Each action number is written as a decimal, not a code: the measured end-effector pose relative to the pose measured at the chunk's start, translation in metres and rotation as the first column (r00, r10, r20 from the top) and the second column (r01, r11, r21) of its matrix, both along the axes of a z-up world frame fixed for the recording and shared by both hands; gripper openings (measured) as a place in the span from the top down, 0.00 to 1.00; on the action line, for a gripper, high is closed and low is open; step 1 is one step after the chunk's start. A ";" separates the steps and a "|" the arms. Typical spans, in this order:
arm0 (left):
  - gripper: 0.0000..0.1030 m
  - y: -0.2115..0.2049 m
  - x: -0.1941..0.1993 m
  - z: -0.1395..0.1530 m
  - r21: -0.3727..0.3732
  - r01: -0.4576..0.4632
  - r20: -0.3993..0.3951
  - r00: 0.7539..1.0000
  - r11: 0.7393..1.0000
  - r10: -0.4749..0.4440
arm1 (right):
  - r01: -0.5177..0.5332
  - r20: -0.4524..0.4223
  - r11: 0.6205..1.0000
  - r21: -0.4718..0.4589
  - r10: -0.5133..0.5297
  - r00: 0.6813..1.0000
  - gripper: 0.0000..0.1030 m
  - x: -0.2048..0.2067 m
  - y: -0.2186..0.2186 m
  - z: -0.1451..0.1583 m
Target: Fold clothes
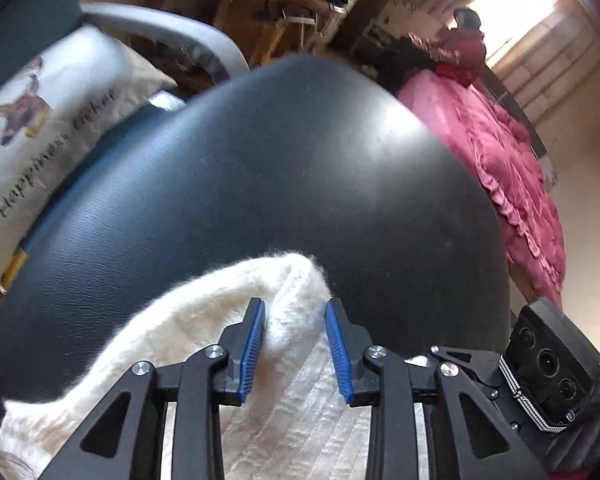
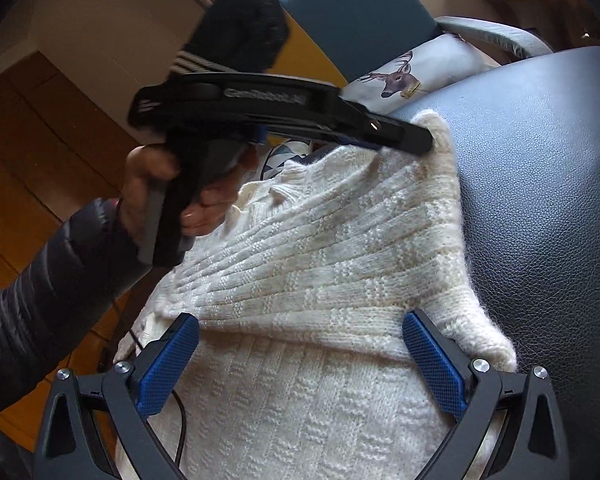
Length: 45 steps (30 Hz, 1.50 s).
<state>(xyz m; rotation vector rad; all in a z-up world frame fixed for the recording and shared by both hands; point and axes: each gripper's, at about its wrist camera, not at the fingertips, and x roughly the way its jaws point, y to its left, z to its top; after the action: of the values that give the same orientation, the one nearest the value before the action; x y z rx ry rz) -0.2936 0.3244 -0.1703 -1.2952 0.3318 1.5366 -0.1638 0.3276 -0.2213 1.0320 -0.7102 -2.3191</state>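
A cream knitted sweater (image 2: 320, 264) lies across the near part of a black leather-look seat (image 2: 540, 200), filling the lower centre of the right wrist view and the bottom of the left wrist view. One fold seems already made: a band of knit lies doubled over the layer beneath, its folded edge running across the frame just above the right claw (image 2: 300, 360). That claw's blue pads stand wide apart, straddling the fabric without pinching it. The left claw (image 1: 296, 348), at the bottom centre of its own view, has its pads partly apart with a ridge of knit between them; whether they actually pinch it I cannot tell. In the right wrist view its tip touches the sweater's far corner, upper centre. Judging from this, folding is under way, with further folds and squaring-up left.
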 end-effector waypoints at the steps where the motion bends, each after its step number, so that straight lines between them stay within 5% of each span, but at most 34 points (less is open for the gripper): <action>1: 0.89 0.000 0.001 0.002 0.019 -0.001 -0.006 1.000 1.000 0.001 | 0.000 -0.001 1.000 0.001 0.000 1.000 0.00 0.000 0.000 0.000; 7: 0.92 -0.002 0.007 -0.024 -0.032 -0.097 -0.189 0.978 0.995 0.089 | 0.003 -0.003 0.998 0.065 -0.003 1.000 0.00 0.001 -0.009 0.001; 15: 0.81 -0.034 0.001 0.004 0.087 -0.264 -0.149 0.950 0.960 0.275 | 0.004 -0.002 0.996 0.084 -0.004 1.000 0.00 0.002 -0.010 0.002; 20: 0.81 -0.115 0.013 0.018 0.170 -0.431 -0.073 0.891 0.886 0.447 | 0.004 0.000 0.996 0.085 -0.004 1.000 0.00 0.002 -0.009 0.003; 23: 0.81 -0.173 0.044 0.026 0.180 -0.506 -0.082 0.847 0.844 0.526 | 0.002 0.015 0.993 0.120 -0.004 1.000 0.00 0.004 -0.011 0.012; 26: 0.81 -0.221 0.066 0.025 0.178 -0.578 -0.091 0.796 0.797 0.598 | 0.015 -0.061 0.980 0.196 -0.004 0.998 0.00 0.000 -0.014 0.038; 31: 0.81 -0.287 0.086 0.010 0.149 -0.690 -0.095 0.703 0.708 0.705 | 0.006 -0.065 0.953 0.303 0.014 0.998 0.00 -0.041 -0.027 0.052; 35: 0.81 -0.330 0.099 -0.002 0.142 -0.765 -0.112 0.618 0.628 0.778 | -0.015 0.002 0.888 0.459 0.015 1.000 0.00 -0.082 -0.043 0.034; 37: 0.83 -0.343 0.102 -0.010 0.144 -0.781 -0.094 0.600 0.608 0.794 | -0.042 0.064 0.850 0.525 0.010 0.998 0.00 -0.099 -0.049 0.019; 40: 0.85 -0.353 0.108 -0.015 0.178 -0.794 -0.066 0.580 0.582 0.812 | -0.032 0.033 0.769 0.639 0.015 0.999 0.00 -0.101 -0.061 0.005; 45: 0.81 -0.368 0.115 -0.003 0.203 -0.836 0.010 0.523 0.510 0.852 | -0.027 0.052 0.762 0.647 -0.009 0.999 0.00 -0.101 -0.059 0.008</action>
<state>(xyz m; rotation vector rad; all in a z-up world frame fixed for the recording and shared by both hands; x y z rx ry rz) -0.1791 -0.0434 -0.1734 -1.2952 -0.5007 2.3932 -0.2651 0.2687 -0.2132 1.3746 0.1308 -2.5937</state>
